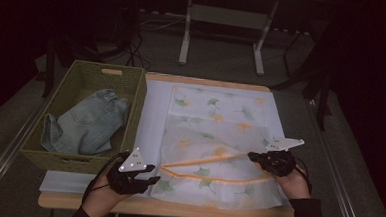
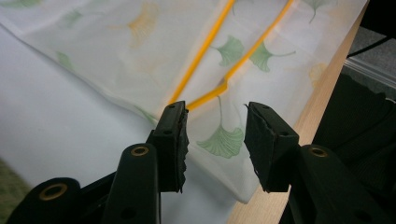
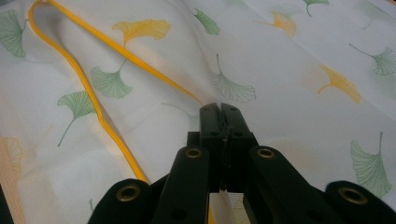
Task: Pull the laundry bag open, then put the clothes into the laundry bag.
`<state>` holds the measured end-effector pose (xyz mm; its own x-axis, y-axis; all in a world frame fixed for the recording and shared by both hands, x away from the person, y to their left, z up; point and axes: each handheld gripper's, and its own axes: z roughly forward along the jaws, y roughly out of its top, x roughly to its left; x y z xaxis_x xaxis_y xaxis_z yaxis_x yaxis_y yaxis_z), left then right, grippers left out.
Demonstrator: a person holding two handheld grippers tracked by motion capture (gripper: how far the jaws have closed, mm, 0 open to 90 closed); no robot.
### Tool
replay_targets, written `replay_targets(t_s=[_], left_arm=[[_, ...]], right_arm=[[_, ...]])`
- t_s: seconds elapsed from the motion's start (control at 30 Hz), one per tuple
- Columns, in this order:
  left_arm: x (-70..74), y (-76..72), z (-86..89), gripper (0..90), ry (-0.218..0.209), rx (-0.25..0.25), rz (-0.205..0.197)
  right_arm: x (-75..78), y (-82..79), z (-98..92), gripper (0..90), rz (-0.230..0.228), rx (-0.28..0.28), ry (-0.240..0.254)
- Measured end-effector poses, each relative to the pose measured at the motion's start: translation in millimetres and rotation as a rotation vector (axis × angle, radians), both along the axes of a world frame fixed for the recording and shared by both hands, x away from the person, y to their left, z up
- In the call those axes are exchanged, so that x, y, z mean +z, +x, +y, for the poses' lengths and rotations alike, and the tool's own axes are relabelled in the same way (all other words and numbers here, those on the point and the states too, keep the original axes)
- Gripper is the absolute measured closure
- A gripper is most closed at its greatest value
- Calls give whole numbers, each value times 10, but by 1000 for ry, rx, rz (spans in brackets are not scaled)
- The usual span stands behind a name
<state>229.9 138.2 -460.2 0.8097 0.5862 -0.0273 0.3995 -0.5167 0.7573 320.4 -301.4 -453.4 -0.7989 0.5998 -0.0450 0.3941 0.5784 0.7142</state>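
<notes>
A white cloth (image 1: 214, 134) printed with green and orange ginkgo leaves lies spread on the table. Its orange-trimmed edge (image 1: 203, 161) is folded back across the near half. My left gripper (image 1: 152, 174) hovers at the cloth's near left corner, where the trim bends. In the left gripper view its jaws (image 2: 215, 116) stand open above the cloth (image 2: 224, 140) and grip nothing. My right gripper (image 1: 253, 155) is at the right end of the trim. In the right gripper view its jaws (image 3: 220, 108) are shut on the cloth's (image 3: 280, 84) edge, with the yellow trim (image 3: 88, 88) looping away to the left.
A woven green basket (image 1: 137, 100) stands at the table's left with folded jeans (image 1: 87, 123) inside. A pale sheet (image 1: 153, 116) covers the tabletop under the cloth. The wooden front edge (image 1: 175, 208) runs close to both hands. A white table frame (image 1: 184, 38) stands on the floor beyond.
</notes>
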Motion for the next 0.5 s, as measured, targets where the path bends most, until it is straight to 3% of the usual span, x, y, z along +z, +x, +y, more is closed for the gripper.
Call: replay_targets(t_s=[0.1,0.37,0.5], left_arm=[[174,-11,115,590,-11,10,-19],[441,7,346,592,-12,45,-42],[623,29,542,592,-15,75,-57]], right_arm=[[7,-3,-10,894,4,2,4],[28,-17,-29,894,-2,2,8],[37,-15,-33,895,-3,2,8]])
